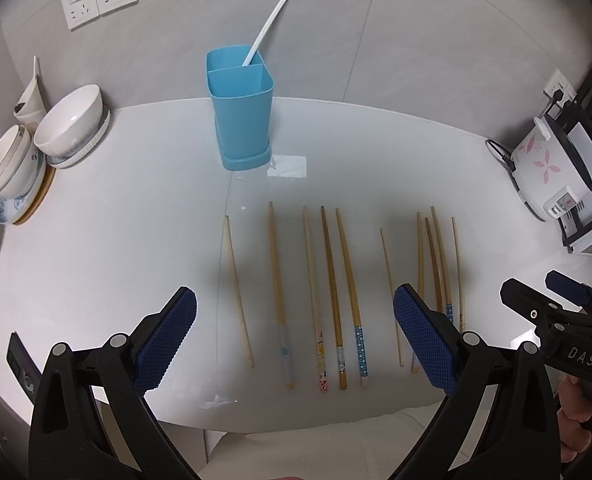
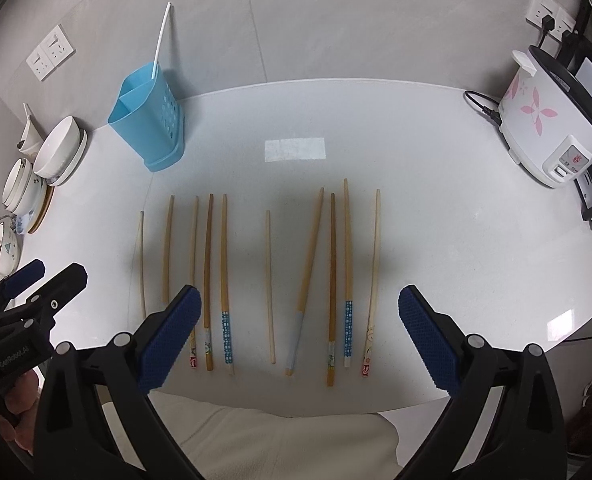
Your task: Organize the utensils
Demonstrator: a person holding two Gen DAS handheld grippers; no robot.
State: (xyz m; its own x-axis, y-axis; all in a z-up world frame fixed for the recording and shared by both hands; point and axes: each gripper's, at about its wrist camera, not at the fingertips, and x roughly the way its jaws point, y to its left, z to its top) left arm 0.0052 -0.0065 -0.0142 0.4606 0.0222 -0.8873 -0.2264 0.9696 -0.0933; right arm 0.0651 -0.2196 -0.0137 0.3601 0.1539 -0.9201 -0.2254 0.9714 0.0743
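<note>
Meanwhile both the left gripper (image 1: 294,337) and right gripper (image 2: 299,336) hung wide open, empty, chopsticks (image 2: 270,286) lying at twelve o'clock, apart from the fingers.

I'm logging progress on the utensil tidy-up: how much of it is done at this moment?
Almost nothing looks done: the blue holder contains only a white straw. Nothing is in hand; the left gripper and right gripper are both open and empty above the counter. Left to do: all ten chopsticks lying in a row on the counter.
</note>
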